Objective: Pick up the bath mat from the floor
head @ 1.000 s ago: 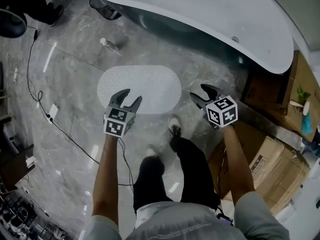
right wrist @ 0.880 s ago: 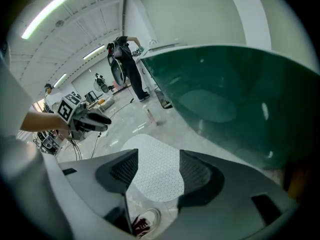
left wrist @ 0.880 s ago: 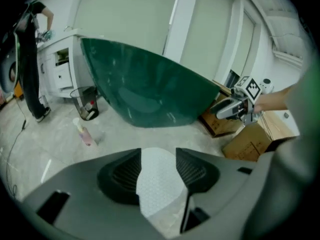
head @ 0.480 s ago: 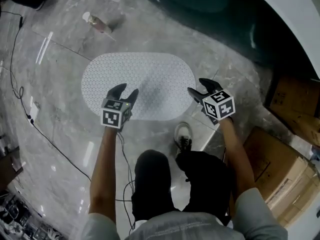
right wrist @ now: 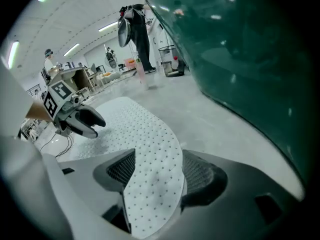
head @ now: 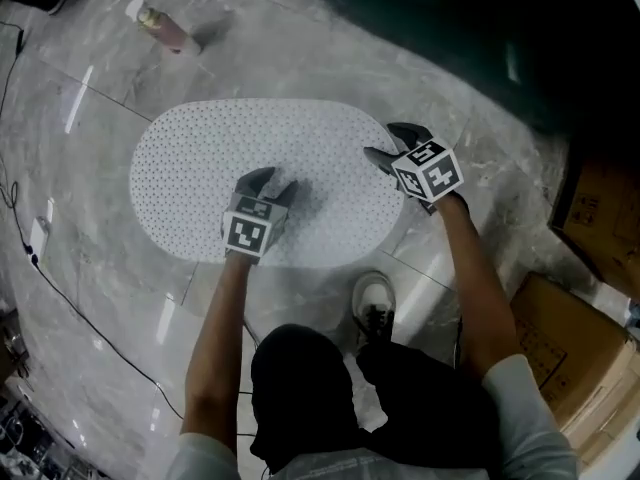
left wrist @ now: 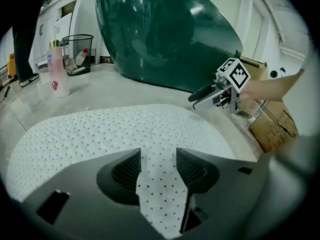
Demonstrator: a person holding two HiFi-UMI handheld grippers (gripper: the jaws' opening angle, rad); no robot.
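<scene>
White mat (head: 200, 163) was not yet gripped. Left gripper (head: 272, 183) was held open over its near edge; right gripper's (head: 385, 140) empty jaws were just opened wider at its right end.

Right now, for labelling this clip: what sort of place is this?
Probably a mock bathroom in a workshop: green tub, bath mat on a marble floor, cardboard boxes beside.

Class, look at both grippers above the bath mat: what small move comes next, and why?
Probably lower both grippers the last bit to the bath mat, which lies flat on the floor. The left gripper and right gripper hang above it, jaws apart and gripping nothing; the right's have just been opening.
</scene>
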